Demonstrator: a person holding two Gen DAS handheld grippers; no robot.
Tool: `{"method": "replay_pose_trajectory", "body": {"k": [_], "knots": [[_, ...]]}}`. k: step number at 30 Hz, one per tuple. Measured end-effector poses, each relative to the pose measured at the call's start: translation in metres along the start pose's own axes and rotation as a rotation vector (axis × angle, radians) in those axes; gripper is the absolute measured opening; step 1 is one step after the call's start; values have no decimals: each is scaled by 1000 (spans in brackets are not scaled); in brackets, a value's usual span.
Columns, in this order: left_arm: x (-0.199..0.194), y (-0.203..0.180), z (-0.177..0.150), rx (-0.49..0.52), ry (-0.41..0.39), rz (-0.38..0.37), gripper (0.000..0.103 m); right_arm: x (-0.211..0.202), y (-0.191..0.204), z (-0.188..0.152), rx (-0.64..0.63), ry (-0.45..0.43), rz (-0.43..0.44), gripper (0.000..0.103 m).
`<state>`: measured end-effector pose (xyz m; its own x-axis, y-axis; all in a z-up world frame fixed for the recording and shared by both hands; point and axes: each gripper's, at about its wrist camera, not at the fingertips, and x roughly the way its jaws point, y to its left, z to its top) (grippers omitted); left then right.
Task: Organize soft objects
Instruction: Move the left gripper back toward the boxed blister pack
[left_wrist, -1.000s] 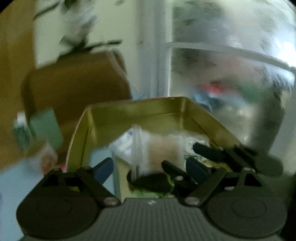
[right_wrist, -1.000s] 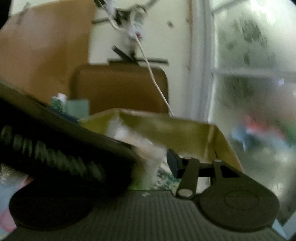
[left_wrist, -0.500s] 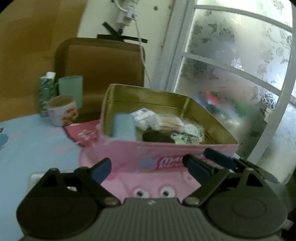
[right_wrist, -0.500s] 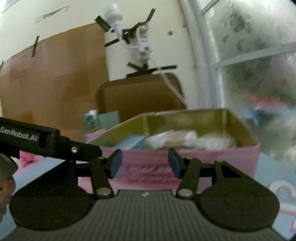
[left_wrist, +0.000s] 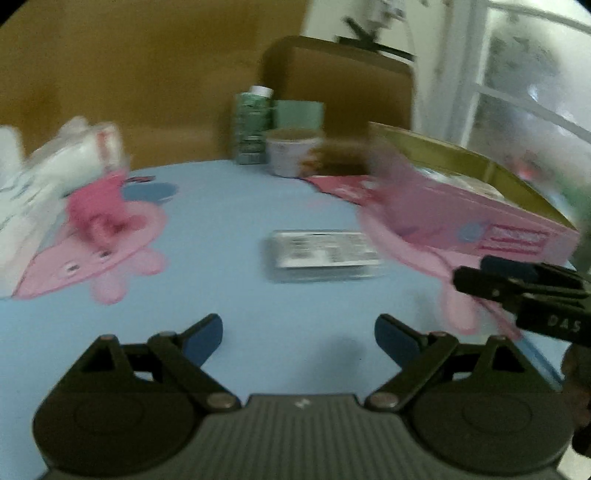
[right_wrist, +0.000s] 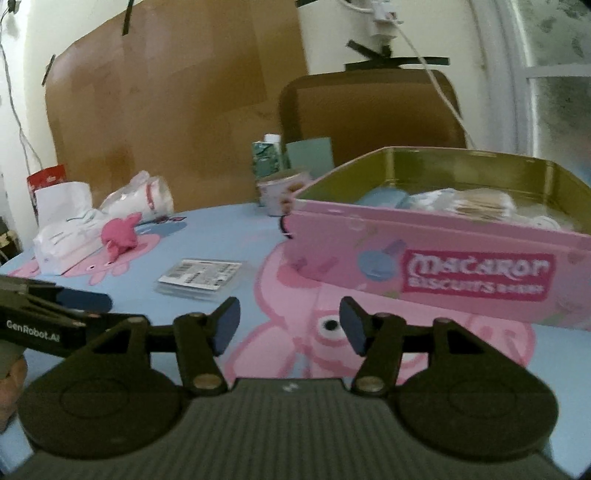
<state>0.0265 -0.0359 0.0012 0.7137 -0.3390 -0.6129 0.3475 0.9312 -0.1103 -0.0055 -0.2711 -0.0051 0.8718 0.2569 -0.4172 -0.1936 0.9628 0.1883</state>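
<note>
Left hand-held gripper (left_wrist: 298, 334): wide open, empty | flat packet (left_wrist: 325, 254): on desk (left_wrist: 229, 206), ahead | right hand-held gripper (right_wrist: 289, 325): open, empty | tin (right_wrist: 436, 254): ahead-right

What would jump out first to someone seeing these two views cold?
The pink biscuit tin, open and already holding soft packets, fills the right side of the right wrist view. Across the blue tablecloth, a flat clear packet lies alone mid-table, with a pink plush toy and white bags far left. Both the left gripper and right gripper are open, empty.
</note>
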Motion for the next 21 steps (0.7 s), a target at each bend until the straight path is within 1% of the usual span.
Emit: {"method": "replay_pose_trajectory", "body": {"k": [4,5,6,8,13,16,18,19,20,21], "knots": [[-10,30,-3,-71,-34,63,93,13,19,2,-52,36,24,62],[-12,38,-3,-106,-46,58,93,16,24,2,-66,40,32,62],[-14,46,-4,-143,-61,37,93,17,28,2,-74,42,39,62],[-14,53,-4,-179,-78,23,93,21,35,2,-88,51,50,63],[-15,55,-4,-195,-99,20,93,30,50,4,-130,76,72,63],[-14,58,-5,-225,-105,17,93,36,54,7,-135,104,92,63],[-15,62,-5,-251,-110,4,93,38,58,11,-152,83,91,68],[-16,65,-6,-262,-113,-4,94,39,60,11,-166,66,81,77],[-16,67,-6,-273,-115,-12,94,40,63,13,-184,48,70,83],[-16,68,-6,-279,-117,-15,94,42,65,15,-201,32,66,85]]}}
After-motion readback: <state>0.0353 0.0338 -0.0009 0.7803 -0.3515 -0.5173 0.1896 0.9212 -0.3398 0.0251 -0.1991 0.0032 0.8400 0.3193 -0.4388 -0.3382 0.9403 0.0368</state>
